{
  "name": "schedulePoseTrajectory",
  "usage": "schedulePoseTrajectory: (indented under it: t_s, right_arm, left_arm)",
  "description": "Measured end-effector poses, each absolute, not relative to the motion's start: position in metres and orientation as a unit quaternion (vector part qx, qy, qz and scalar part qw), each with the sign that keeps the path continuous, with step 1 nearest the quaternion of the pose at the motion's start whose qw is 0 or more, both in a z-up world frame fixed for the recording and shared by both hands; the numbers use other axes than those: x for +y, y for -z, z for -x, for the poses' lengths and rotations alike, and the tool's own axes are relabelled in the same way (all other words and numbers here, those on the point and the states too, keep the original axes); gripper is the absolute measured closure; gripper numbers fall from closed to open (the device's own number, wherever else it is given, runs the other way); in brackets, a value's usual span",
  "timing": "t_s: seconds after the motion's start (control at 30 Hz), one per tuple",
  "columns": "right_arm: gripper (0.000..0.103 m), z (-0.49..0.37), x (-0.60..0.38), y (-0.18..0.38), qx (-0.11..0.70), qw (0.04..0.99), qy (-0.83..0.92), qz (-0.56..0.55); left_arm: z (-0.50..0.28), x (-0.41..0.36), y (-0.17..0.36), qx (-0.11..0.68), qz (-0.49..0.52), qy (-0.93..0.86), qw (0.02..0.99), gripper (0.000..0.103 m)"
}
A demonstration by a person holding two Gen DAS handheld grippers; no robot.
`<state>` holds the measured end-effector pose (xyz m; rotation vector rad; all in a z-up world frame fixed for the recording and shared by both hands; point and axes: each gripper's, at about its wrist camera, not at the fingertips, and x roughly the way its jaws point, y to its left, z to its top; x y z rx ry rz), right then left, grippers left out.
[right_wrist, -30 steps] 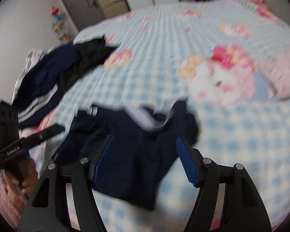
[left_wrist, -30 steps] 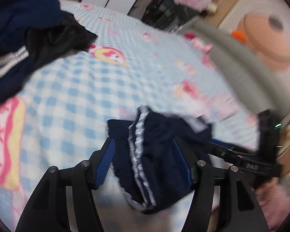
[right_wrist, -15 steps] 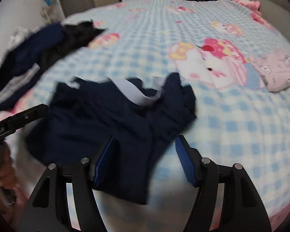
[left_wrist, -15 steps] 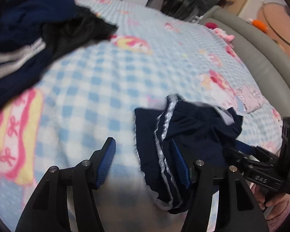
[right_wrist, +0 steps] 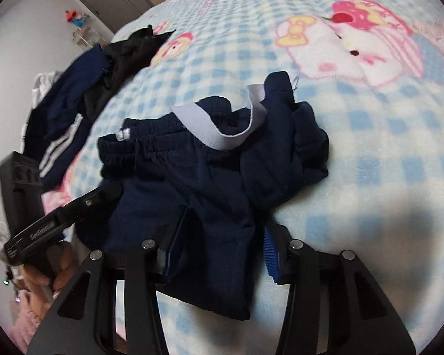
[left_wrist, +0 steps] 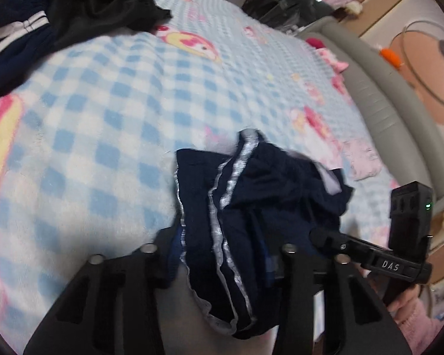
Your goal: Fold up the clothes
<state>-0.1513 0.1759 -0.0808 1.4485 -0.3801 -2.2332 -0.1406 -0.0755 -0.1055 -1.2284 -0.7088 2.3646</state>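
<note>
Blue-checked blanket (left_wrist: 103, 136) is covering the bed, and the navy shorts (right_wrist: 210, 177) are lying crumpled at its near edge — right between both tools. Left gripper (left_wrist: 222, 254) and right gripper (right_wrist: 219, 245) have just been closing, each now pinching a near hem; the waistband is pointing far. Fabric is looking bunched, its pale lining flipped out.

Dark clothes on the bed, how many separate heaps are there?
2: navy striped trousers between both grippers near the bed's edge, and a navy-and-black pile at the far left edge. More may lie out of view.
</note>
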Motion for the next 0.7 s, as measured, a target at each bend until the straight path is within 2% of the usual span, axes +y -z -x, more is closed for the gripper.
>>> schedulePoseTrajectory:
  t_s: [0.07, 0.17, 0.23, 0.33, 0.37, 0.47, 0.7]
  right_arm:
    - [0.061, 0.149, 0.171, 0.074, -0.146, 0.258, 0.802, -0.519]
    - [0.061, 0.155, 0.17, 0.076, -0.148, 0.249, 0.803, -0.521]
    - [0.062, 0.162, 0.175, 0.092, -0.171, 0.232, 0.799, -0.528]
    - [0.071, 0.159, 0.179, 0.087, -0.182, 0.235, 0.805, -0.513]
    - [0.081, 0.156, 0.178, 0.08, -0.176, 0.239, 0.81, -0.506]
    - [0.09, 0.152, 0.182, 0.055, -0.174, 0.248, 0.821, -0.484]
    - [0.091, 0.162, 0.223, -0.004, -0.191, 0.267, 0.831, -0.449]
  left_arm:
    - [0.138, -0.073, 0.097, -0.255, 0.418, -0.843, 0.224, 0.07]
    - [0.146, -0.069, 0.105, -0.234, 0.438, -0.846, 0.193, 0.069]
    - [0.151, -0.072, 0.118, -0.247, 0.457, -0.834, 0.186, 0.069]
    - [0.145, -0.066, 0.109, -0.233, 0.449, -0.843, 0.183, 0.083]
    - [0.141, -0.061, 0.102, -0.222, 0.442, -0.849, 0.183, 0.087]
    - [0.137, -0.049, 0.08, -0.202, 0.429, -0.861, 0.185, 0.089]
    - [0.158, 0.008, 0.039, -0.167, 0.429, -0.857, 0.232, 0.089]
